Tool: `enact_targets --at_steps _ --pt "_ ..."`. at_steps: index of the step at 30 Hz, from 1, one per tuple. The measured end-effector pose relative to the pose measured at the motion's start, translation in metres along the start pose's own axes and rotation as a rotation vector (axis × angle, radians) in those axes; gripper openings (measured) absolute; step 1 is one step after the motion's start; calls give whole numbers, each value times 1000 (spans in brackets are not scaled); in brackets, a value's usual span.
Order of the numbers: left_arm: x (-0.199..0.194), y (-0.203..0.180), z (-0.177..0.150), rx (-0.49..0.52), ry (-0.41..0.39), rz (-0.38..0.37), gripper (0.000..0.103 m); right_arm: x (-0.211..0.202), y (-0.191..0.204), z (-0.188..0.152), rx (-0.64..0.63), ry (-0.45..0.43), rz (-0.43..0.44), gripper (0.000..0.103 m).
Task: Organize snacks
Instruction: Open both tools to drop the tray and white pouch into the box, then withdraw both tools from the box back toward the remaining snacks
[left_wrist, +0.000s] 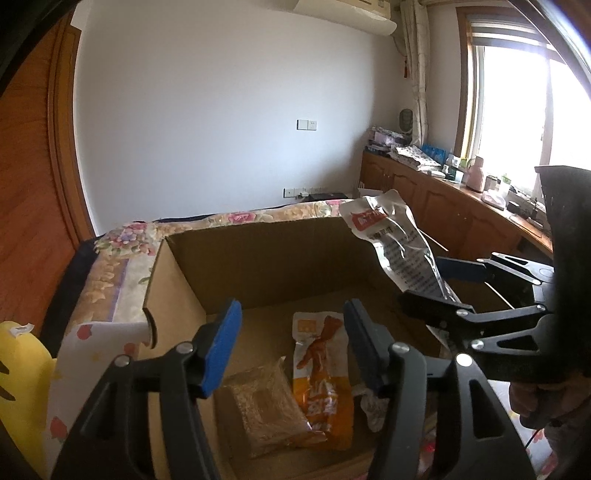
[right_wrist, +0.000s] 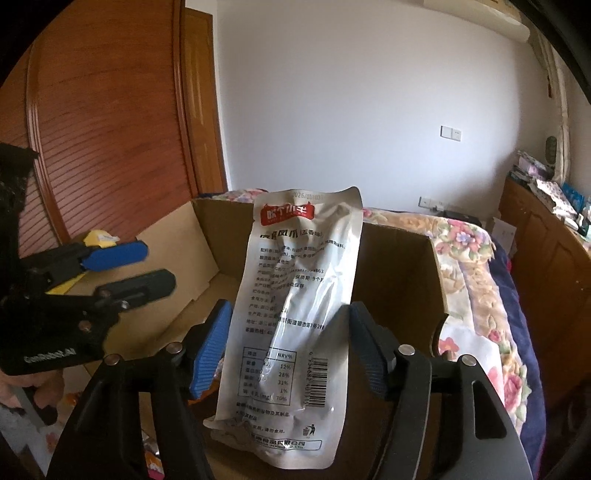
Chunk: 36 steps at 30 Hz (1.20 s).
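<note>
Hovering over the cardboard box (right_wrist: 399, 266), the right hand-held gripper (right_wrist: 291, 350) stands spread around the silver snack pouch (right_wrist: 295, 295), seemingly releasing it inside, while the left hand-held gripper (left_wrist: 291, 343) gapes empty.

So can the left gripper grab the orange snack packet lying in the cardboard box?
Probably yes. The left gripper is open and empty, pointing down at the orange snack packet on the floor of the cardboard box, with nothing covering it.

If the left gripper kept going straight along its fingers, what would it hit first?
Most likely the orange snack packet lying on the floor of the cardboard box. The left gripper is open and empty, aimed downward into the box; the brown packet lies just beside, so depth is uncertain.
</note>
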<state>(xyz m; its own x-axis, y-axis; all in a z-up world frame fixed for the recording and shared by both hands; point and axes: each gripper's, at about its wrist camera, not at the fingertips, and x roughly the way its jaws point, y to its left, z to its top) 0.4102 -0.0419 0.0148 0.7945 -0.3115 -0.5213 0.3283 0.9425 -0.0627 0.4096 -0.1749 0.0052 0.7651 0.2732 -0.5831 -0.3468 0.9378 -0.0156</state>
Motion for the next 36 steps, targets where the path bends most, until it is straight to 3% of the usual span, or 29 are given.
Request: enact_targets --at_steps 9,19,28,36 --pt "-27 1 -8 12 -17 12 59 -16 -2 -1 4 -10 -12 74" --pt "-69 2 -17 18 -40 31 59 -72 4 -8 23 -53 -8 74" --pt "-98 3 -49 28 -13 52 60 -122 26 -50 25 -57 17 74" --pt "-108 9 -90 14 33 54 60 -126 41 -94 30 3 22 74"
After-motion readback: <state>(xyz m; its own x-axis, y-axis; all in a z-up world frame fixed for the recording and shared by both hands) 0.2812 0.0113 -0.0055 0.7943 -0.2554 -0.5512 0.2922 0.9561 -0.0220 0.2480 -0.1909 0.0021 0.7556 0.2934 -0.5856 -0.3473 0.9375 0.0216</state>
